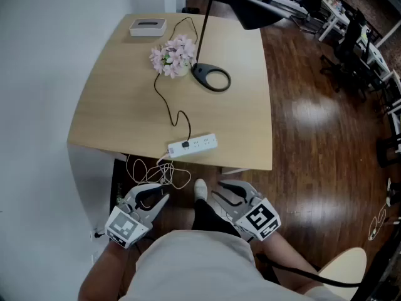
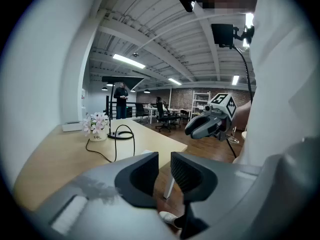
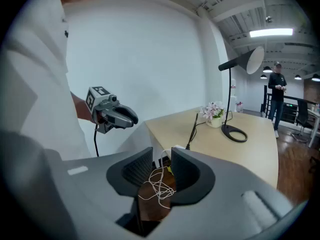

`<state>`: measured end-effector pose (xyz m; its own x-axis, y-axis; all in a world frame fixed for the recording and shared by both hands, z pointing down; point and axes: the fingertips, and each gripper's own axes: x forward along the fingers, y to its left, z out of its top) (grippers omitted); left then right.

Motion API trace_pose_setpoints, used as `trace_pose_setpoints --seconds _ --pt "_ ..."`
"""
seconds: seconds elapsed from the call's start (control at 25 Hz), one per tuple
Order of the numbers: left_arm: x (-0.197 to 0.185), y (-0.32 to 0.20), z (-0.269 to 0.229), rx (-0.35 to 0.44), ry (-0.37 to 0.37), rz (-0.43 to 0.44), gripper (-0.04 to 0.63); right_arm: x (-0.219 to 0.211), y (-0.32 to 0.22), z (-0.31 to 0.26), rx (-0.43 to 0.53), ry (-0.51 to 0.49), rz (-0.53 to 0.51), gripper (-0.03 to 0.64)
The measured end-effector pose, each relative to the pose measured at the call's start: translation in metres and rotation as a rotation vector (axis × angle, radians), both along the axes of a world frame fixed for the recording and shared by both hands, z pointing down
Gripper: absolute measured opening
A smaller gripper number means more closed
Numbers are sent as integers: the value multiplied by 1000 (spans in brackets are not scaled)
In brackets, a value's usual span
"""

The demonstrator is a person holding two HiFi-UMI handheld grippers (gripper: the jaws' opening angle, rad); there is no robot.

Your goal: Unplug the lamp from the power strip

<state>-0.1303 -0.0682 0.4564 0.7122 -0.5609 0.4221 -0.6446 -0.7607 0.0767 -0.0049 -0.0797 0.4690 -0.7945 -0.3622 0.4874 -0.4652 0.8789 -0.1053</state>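
We see white oblong power strip (image 1: 192, 145) near front edge of light wooden surface (image 1: 125, 105), black plug seated in it. Thin black cord (image 1: 188, 130) loops back to black ring-base desk lamp (image 1: 211, 78). Left gripper (image 1: 160, 196) and right gripper (image 1: 219, 190) both spread, empty, hanging short of surface edge.

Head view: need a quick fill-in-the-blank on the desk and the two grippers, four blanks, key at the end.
The lamp stands on a base shaped like a ____.
Its black cord is ____ into the white power strip.
The flowers beside the lamp are ____ in colour.
The left gripper and the right gripper both have their jaws ____, gripping nothing.
Missing words: ring; plugged; pink; open.
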Motion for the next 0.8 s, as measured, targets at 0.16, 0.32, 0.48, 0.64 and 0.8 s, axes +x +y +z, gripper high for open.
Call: trace_pose_setpoints --seconds 0.16,0.32,0.48,0.64,0.8 --pt "20 -80 20 -23 -54 7 89 8 -86 15 3 7 -70 89" --pt "32 -140 47 -35 -114 29 95 5 -143 42 -10 25 -143 77" --pt "44 -168 67 -99 -155 53 104 -4 -170 67 -49 32 -187 71" --pt "53 -179 87 -151 -211 101 113 -11 -187 94 -57 63 -216 46" --pt "61 -186 107 -187 -261 144 114 -16 -195 119 -66 103 -247 11"
